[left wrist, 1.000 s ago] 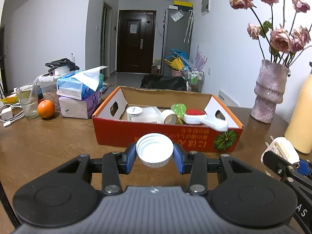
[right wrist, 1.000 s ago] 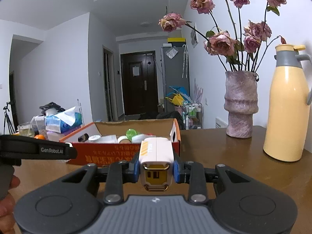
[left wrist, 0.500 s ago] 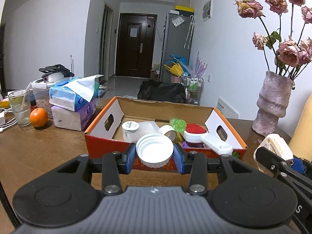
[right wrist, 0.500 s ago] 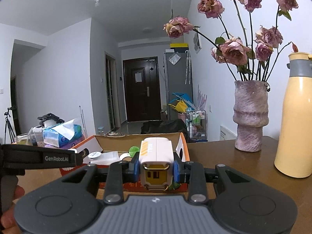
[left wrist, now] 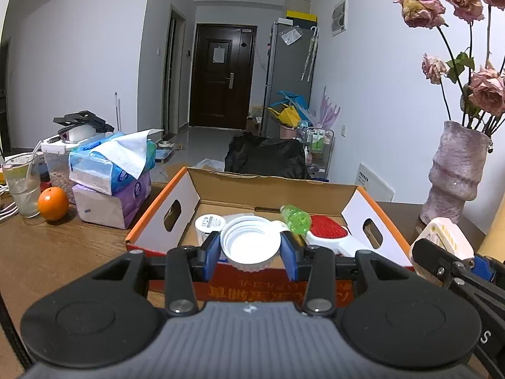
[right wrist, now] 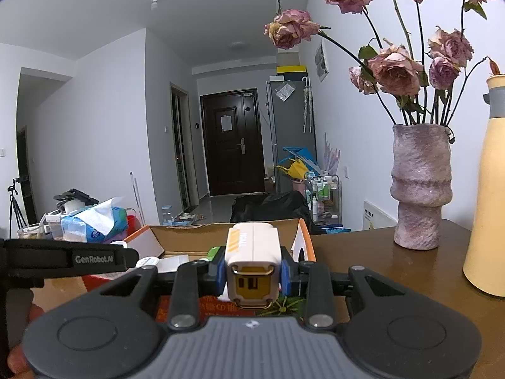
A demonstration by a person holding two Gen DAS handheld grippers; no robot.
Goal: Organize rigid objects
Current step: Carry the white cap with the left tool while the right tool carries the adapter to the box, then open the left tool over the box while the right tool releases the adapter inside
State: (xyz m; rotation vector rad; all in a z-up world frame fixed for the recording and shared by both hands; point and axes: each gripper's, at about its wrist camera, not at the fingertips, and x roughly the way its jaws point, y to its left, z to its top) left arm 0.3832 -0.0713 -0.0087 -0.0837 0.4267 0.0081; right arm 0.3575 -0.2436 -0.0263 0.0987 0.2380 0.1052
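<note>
My left gripper [left wrist: 250,254] is shut on a white round lid [left wrist: 250,246], held above the near wall of the orange cardboard box [left wrist: 176,189]. The box holds a white jar [left wrist: 209,223], a green bottle [left wrist: 295,219] and a red-and-white brush [left wrist: 328,235]. My right gripper [right wrist: 253,274] is shut on a white and yellow charger [right wrist: 252,268], held just before the box's right end [right wrist: 304,240]. The charger also shows at the right in the left wrist view [left wrist: 442,237].
Stacked tissue packs [left wrist: 110,173], an orange [left wrist: 53,203] and a glass [left wrist: 22,186] stand left of the box. A pink vase of dried roses [right wrist: 419,186] and a yellow thermos [right wrist: 486,214] stand at the right on the wooden table [left wrist: 63,252].
Both grippers have risen and moved forward toward the box, each still holding its object. The lid now hangs over the box's near wall.
</note>
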